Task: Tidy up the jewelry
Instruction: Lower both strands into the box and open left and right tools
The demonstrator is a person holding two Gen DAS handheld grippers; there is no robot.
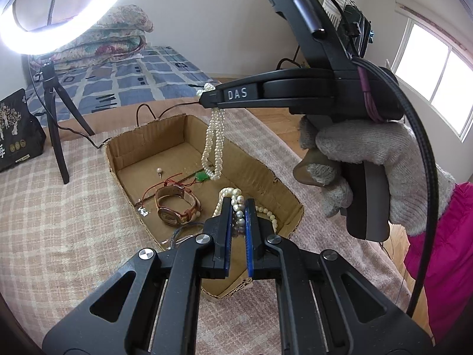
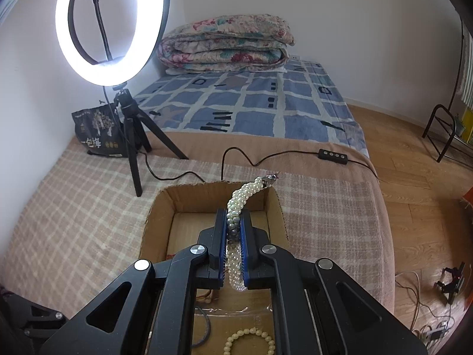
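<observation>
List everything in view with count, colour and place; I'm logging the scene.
box: one, brown, on blanket
pearl strands: one held by each gripper, white, above box
watch: one, tan, in box
bead bracelet: one, cream, in box
ring light: one, white, on tripod
quilt: one, floral, on bed
black bag: one, by wall
left gripper: shut
right gripper: shut
gloved hand: one, grey

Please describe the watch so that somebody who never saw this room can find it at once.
Find the open cardboard box on the checked blanket. The watch lies on its floor, beside the pearl strands. It alone has a round face and a tan strap.
</observation>
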